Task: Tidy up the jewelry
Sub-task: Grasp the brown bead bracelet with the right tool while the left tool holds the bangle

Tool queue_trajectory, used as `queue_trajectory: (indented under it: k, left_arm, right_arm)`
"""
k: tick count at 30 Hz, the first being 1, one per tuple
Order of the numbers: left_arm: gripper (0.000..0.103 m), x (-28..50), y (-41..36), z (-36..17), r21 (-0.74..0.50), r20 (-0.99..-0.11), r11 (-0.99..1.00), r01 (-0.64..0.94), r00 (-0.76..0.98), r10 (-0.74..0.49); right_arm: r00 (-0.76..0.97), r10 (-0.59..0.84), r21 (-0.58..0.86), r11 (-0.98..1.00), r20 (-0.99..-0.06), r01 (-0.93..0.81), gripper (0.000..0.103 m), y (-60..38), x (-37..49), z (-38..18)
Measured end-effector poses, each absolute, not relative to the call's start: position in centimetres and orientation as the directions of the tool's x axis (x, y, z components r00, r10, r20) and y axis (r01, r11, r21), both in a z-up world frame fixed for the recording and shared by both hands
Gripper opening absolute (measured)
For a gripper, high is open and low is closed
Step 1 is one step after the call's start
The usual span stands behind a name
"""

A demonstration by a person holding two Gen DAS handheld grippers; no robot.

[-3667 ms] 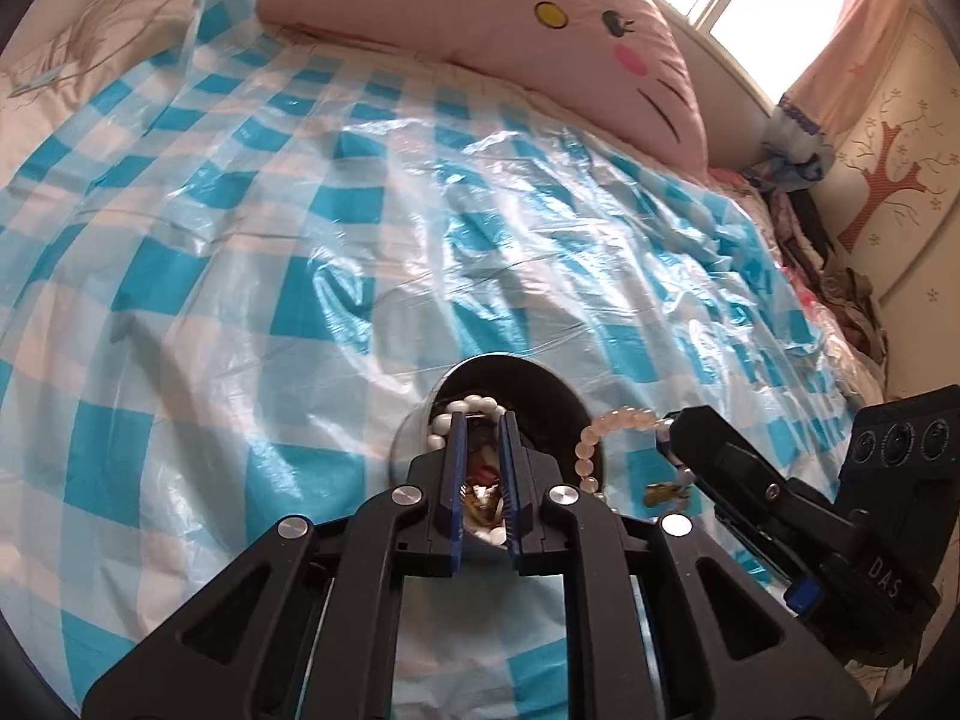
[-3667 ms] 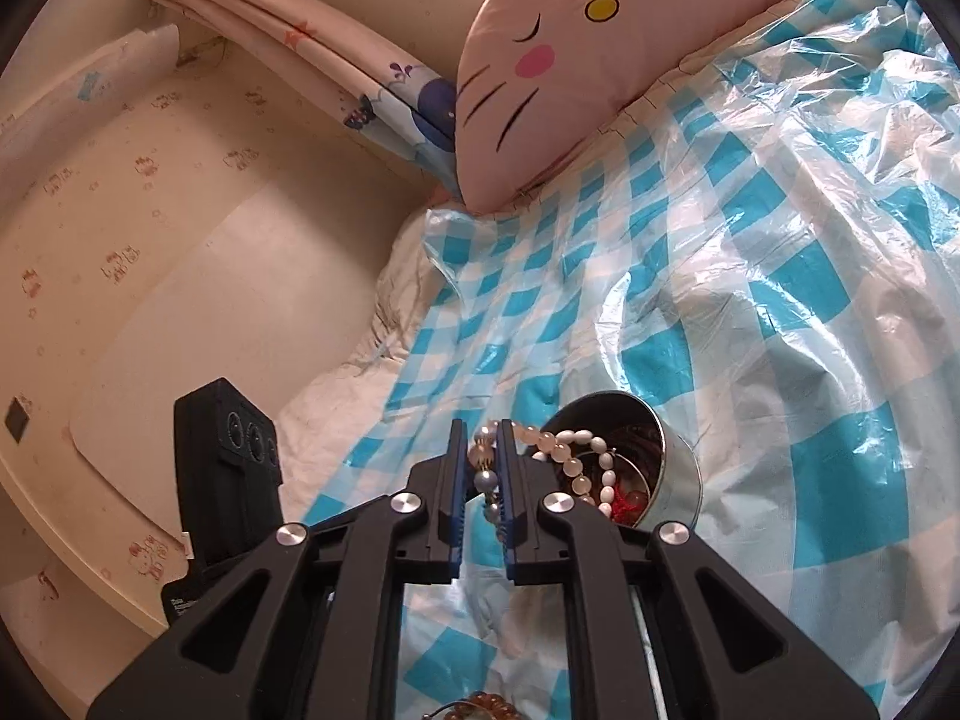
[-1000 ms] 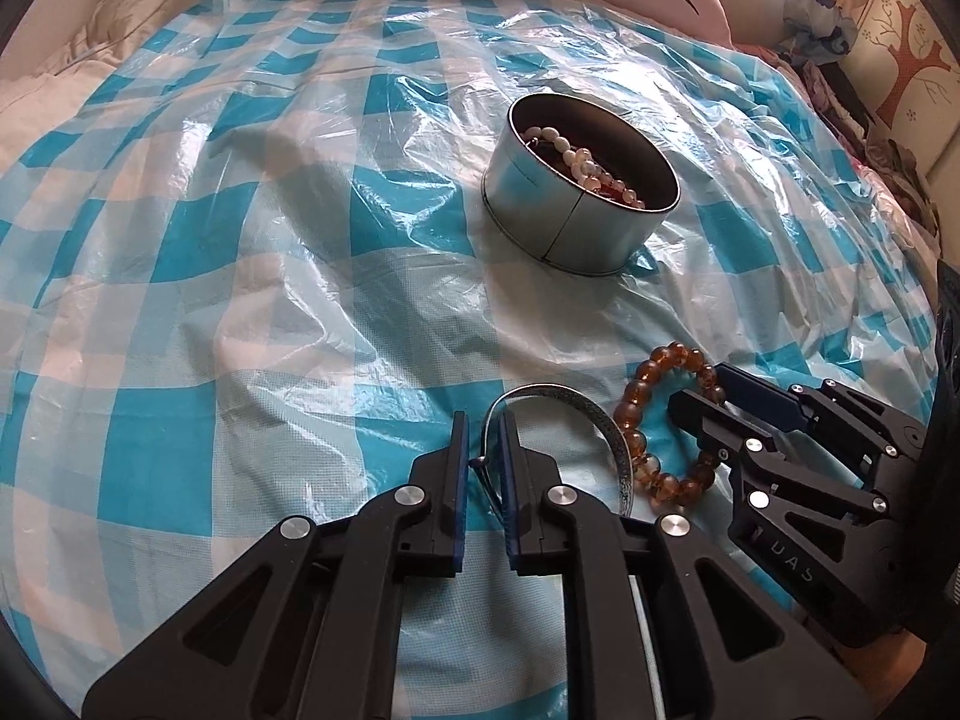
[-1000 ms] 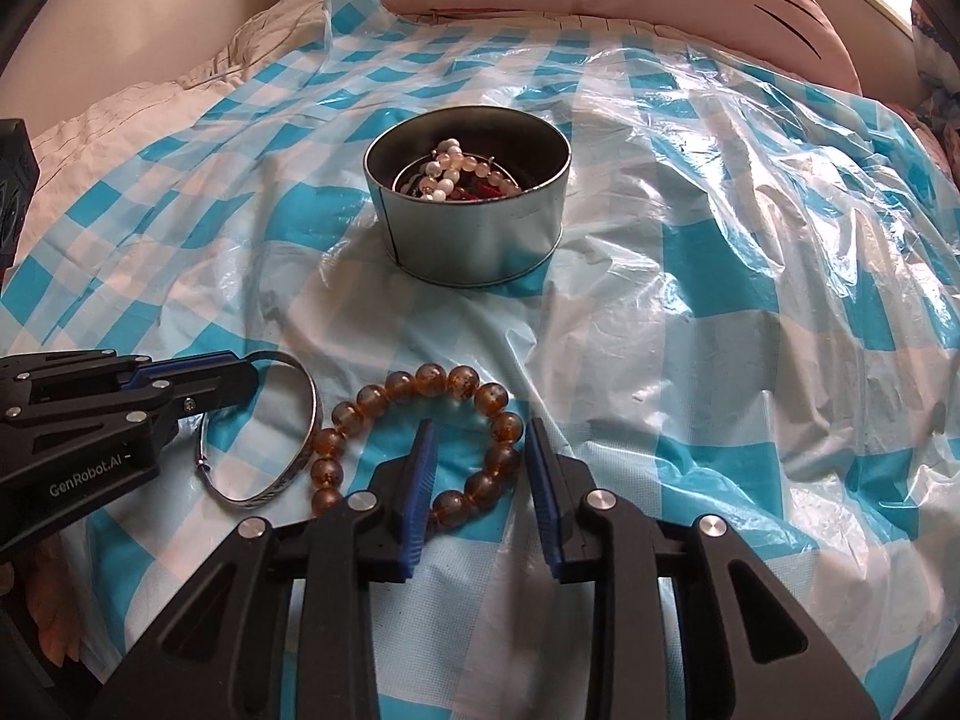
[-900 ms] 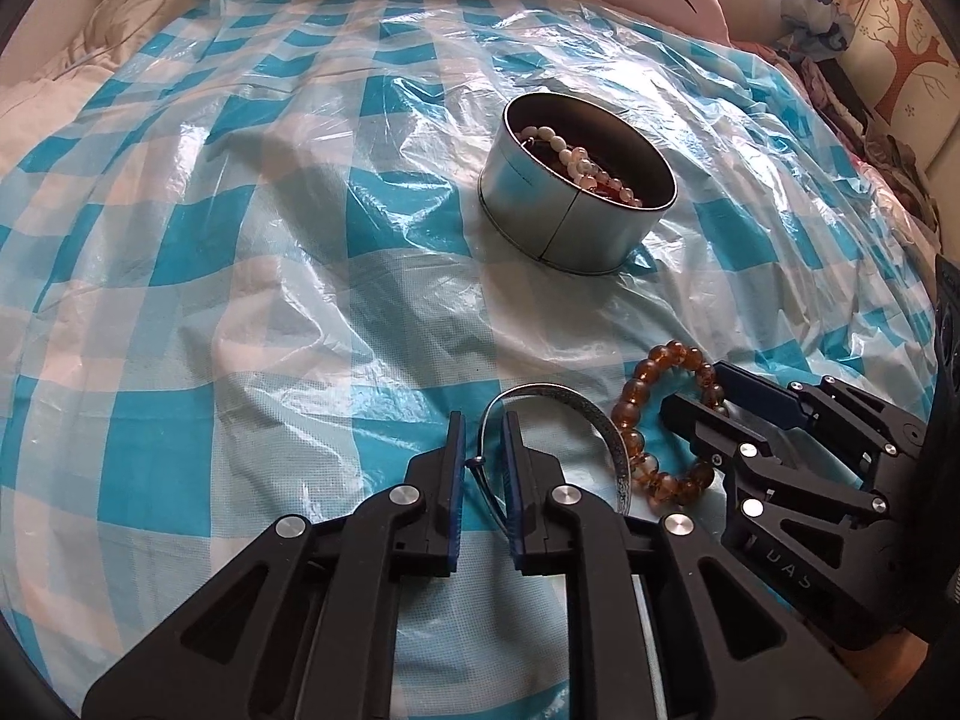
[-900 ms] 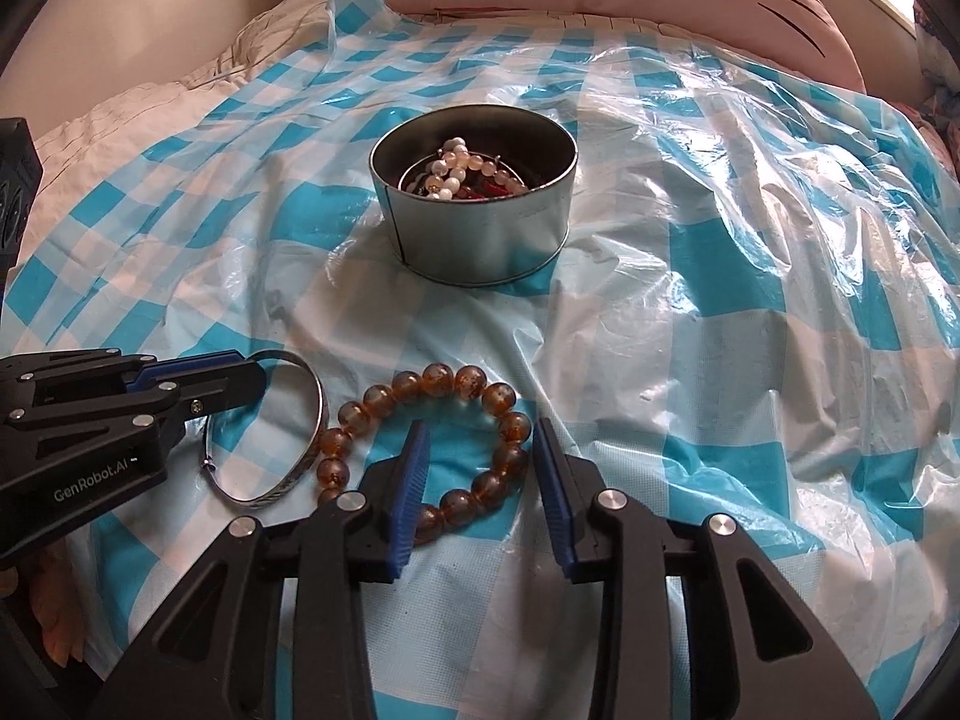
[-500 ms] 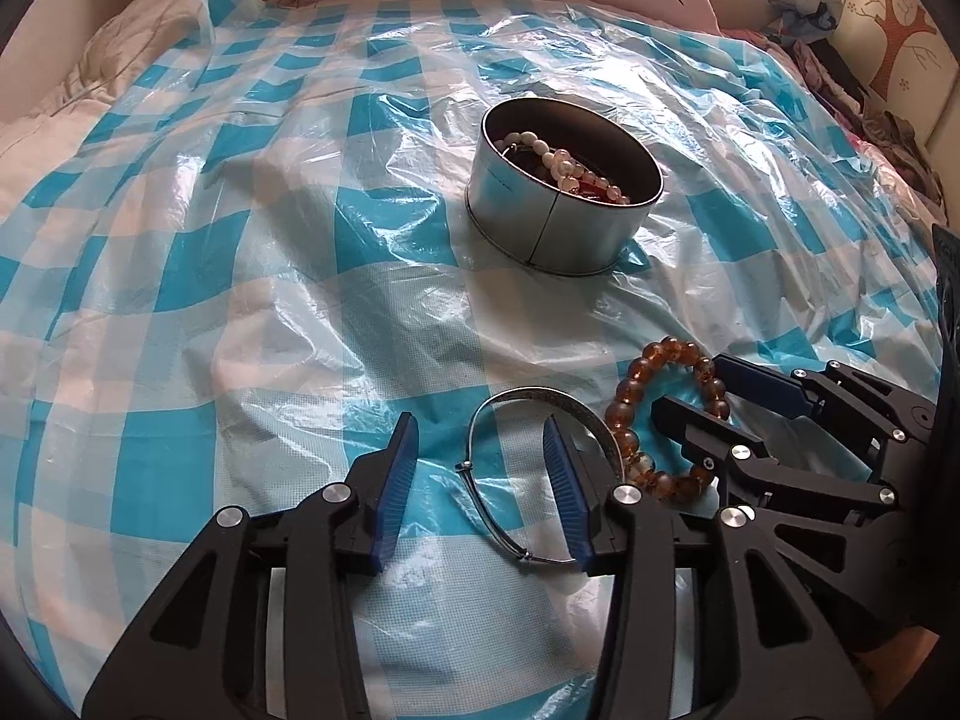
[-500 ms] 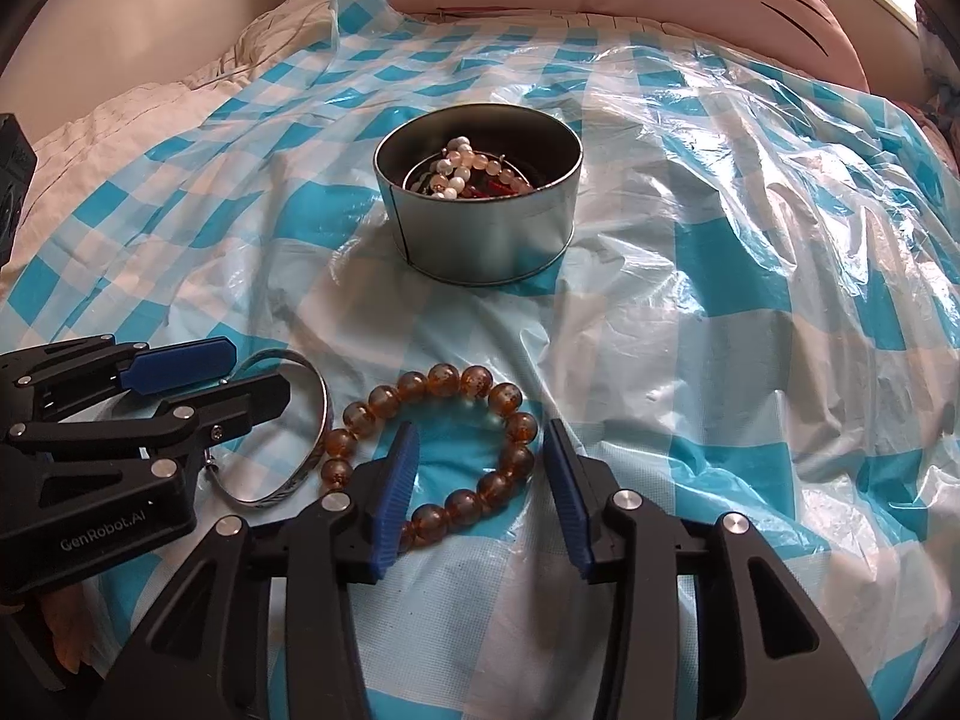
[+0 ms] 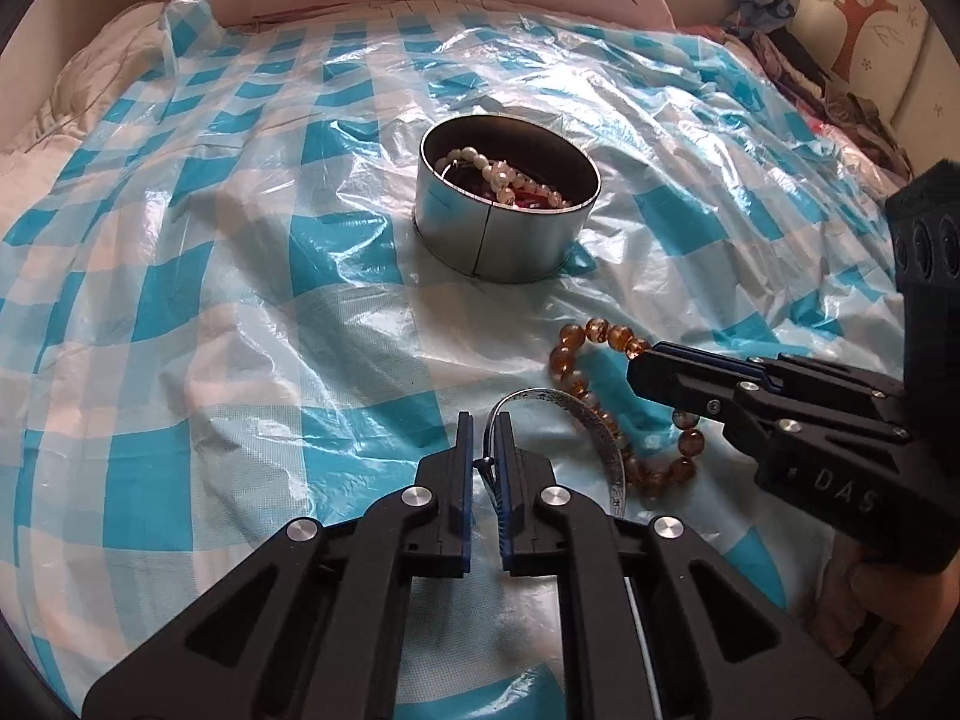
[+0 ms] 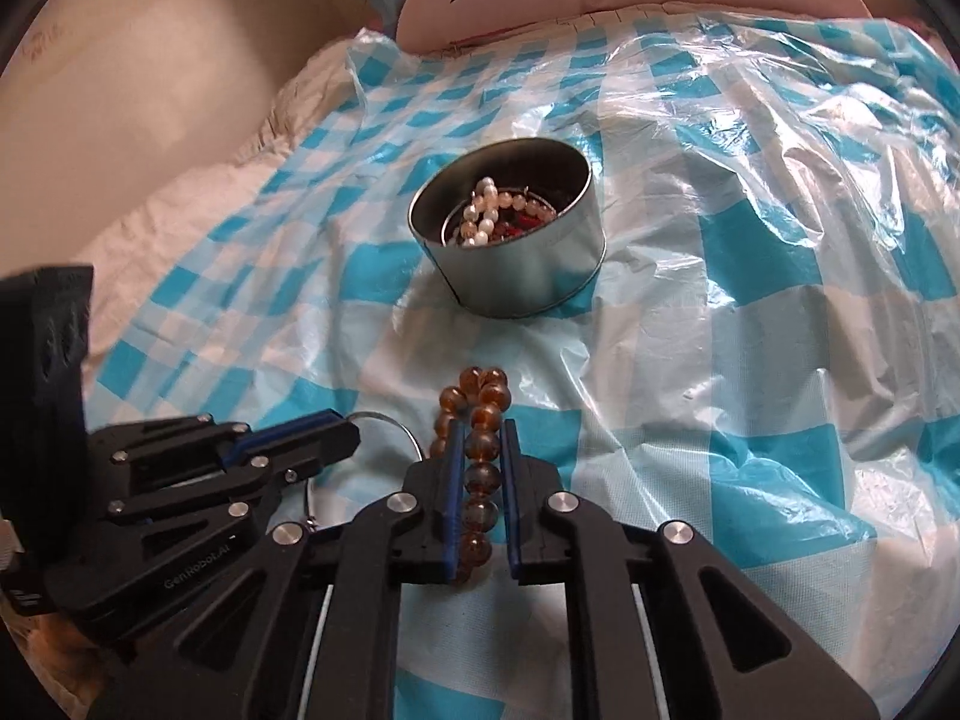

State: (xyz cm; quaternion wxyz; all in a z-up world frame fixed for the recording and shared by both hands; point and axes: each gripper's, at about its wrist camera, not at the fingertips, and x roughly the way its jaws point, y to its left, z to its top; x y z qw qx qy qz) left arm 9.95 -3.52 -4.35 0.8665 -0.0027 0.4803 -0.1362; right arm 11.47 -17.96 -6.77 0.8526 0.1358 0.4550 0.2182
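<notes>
two grips landed at once: half a second earlier both pairs of jaws stood wide over the pieces. your left gripper (image 9: pixel 482 441) had clamped shut on the silver bangle (image 9: pixel 591 420), and your right gripper (image 10: pixel 478 447), jaws closing, pinched the amber bead bracelet (image 10: pixel 480 444). both pieces sat on the near checked bed cover (image 9: pixel 240 312), ready to lift. the round tin (image 9: pixel 507 240), farther off, already held pearl and red beads.

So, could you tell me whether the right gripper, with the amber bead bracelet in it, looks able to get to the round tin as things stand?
Probably yes. The right gripper is closing on the amber bead bracelet, and only bare checked plastic sheet lies between it and the open-topped round tin. The left gripper sits off to the side.
</notes>
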Motion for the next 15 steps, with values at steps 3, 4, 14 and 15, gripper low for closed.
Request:
queue_trajectory:
  k: [3,4,14,15]
  left_arm:
    - [0.006,9.9,-2.3,-3.3,-0.214,-0.791,0.953,0.215,0.535,-0.298]
    - [0.006,9.9,-1.9,-3.0,-0.232,-0.781,0.95,0.207,0.542,-0.309]
    - [0.006,9.1,-1.1,-0.7,-0.319,-0.679,0.92,0.229,0.622,-0.39]
    - [0.006,9.0,-1.1,-0.6,-0.32,-0.677,0.919,0.229,0.624,-0.391]
  right_arm:
    - [0.516,0.572,0.532,0.811,-0.637,-0.243,0.012,-19.4,11.3,-6.0]
    - [0.52,0.591,0.556,0.795,-0.617,-0.243,0.012,-19.6,11.3,-5.8]
    - [0.534,0.769,0.786,0.551,-0.351,-0.278,0.013,-22.5,11.0,-4.6]
    - [0.536,0.779,0.803,0.528,-0.326,-0.278,0.013,-23.0,11.0,-4.6]
